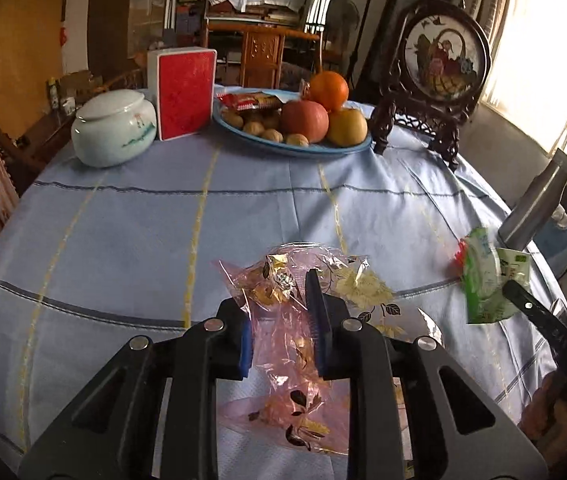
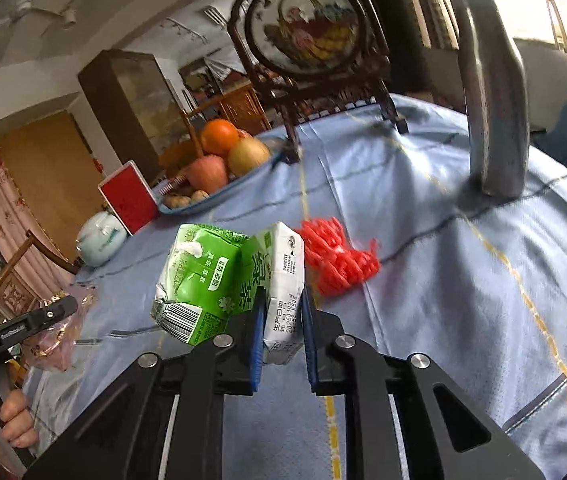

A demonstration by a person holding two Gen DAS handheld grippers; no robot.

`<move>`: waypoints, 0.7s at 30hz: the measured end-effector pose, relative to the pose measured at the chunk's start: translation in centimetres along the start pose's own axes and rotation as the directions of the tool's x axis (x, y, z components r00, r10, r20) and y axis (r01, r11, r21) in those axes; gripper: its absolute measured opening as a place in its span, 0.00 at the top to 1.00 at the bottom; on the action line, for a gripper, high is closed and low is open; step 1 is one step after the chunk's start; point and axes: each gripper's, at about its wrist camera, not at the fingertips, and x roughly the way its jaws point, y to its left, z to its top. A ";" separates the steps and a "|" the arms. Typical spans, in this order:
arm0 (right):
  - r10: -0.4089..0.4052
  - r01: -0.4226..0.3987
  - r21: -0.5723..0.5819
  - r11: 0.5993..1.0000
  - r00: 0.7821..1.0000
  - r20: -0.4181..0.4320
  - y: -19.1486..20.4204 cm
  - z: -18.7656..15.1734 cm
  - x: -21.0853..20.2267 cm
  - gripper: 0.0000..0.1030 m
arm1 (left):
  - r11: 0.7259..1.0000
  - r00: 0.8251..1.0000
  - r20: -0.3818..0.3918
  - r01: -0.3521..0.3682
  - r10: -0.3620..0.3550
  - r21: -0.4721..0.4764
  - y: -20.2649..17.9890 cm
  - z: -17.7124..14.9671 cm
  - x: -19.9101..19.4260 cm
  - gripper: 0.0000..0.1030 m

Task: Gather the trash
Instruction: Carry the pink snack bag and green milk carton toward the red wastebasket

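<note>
Carton (image 2: 239, 280) — clamped in right gripper (image 2: 282, 312).

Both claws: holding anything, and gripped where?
Left claw pinches the pink cellophane wrapper across its crumpled middle. Right claw clamps the crushed green drink carton by its white end.

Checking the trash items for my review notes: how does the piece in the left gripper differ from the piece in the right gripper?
The pink wrapper is thin, see-through film printed with leaves; the green carton is opaque card with a barcode. The wrapper hangs limp and crinkled from the left gripper; the carton is crushed but keeps a boxy shape in the right gripper. The wrapper trails down toward the blue tablecloth; the carton is lifted clear. Both are pinched between closed jaws.
</note>
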 end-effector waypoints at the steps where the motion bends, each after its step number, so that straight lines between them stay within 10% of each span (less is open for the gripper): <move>1: 0.009 -0.009 0.013 1.000 1.000 0.017 -0.2 0.0 -0.6 0.83 | 1.000 1.000 0.003 0.000 0.000 -0.003 0.1 0.1 -0.1 0.77; 10: 0.037 -0.039 0.090 0.995 0.999 0.029 -2.4 -3.3 -8.8 0.83 | 1.000 0.999 0.042 -0.003 0.004 -0.015 0.3 0.4 -1.0 0.77; 21: -0.149 0.137 0.087 0.987 0.979 0.141 -8.4 -6.9 -23.0 0.83 | 0.998 0.999 0.035 0.025 -0.027 0.053 -2.0 -2.3 -2.1 0.77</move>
